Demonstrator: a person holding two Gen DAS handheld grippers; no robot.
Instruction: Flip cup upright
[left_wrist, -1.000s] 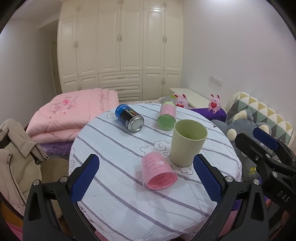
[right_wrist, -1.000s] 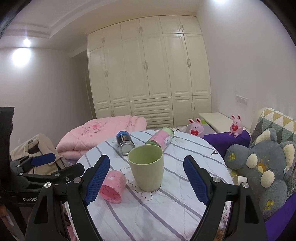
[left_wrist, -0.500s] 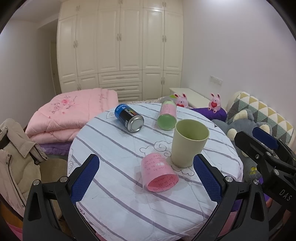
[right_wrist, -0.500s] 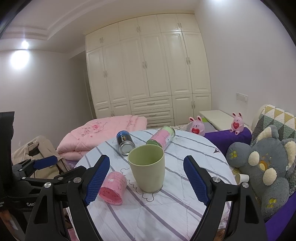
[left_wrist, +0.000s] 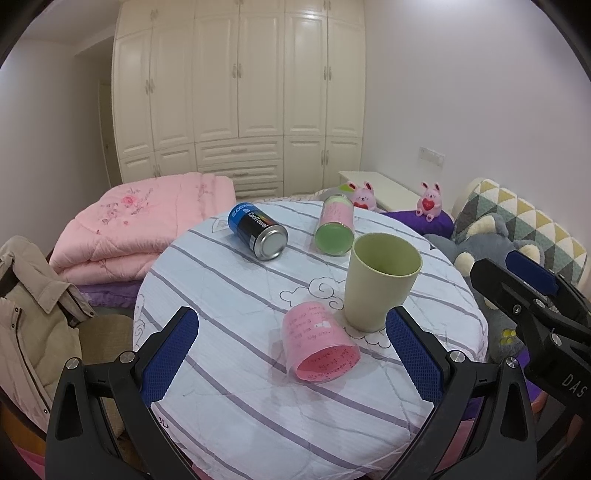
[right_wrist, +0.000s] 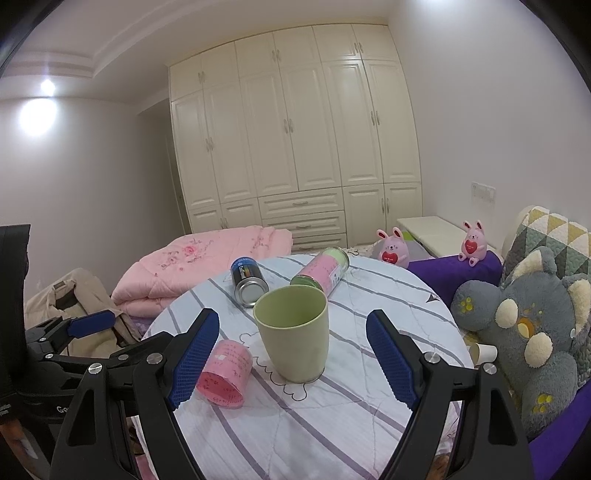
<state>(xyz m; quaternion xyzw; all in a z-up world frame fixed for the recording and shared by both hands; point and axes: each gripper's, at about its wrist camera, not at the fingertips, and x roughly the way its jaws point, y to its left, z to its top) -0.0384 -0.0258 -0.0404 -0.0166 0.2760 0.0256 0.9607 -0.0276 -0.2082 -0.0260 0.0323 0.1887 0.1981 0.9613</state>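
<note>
A pale green cup (left_wrist: 380, 280) stands upright, mouth up, on the round striped table (left_wrist: 229, 295); it also shows in the right wrist view (right_wrist: 293, 332). A pink cup (left_wrist: 317, 345) lies on its side just left of it, also seen in the right wrist view (right_wrist: 225, 373). My left gripper (left_wrist: 291, 354) is open and empty, held back from the table's near edge. My right gripper (right_wrist: 293, 358) is open and empty, with the green cup framed between its fingers but apart from them.
A blue and black can (left_wrist: 258, 230) and a pink and green canister (left_wrist: 334, 225) lie on their sides at the table's far side. A folded pink quilt (left_wrist: 136, 221) and a beige coat (left_wrist: 33, 314) are left; plush toys (right_wrist: 524, 339) are right.
Both grippers have drawn back and up a little from the table; the cups sit slightly farther away. The green cup stays upright and nothing on the table has moved.
</note>
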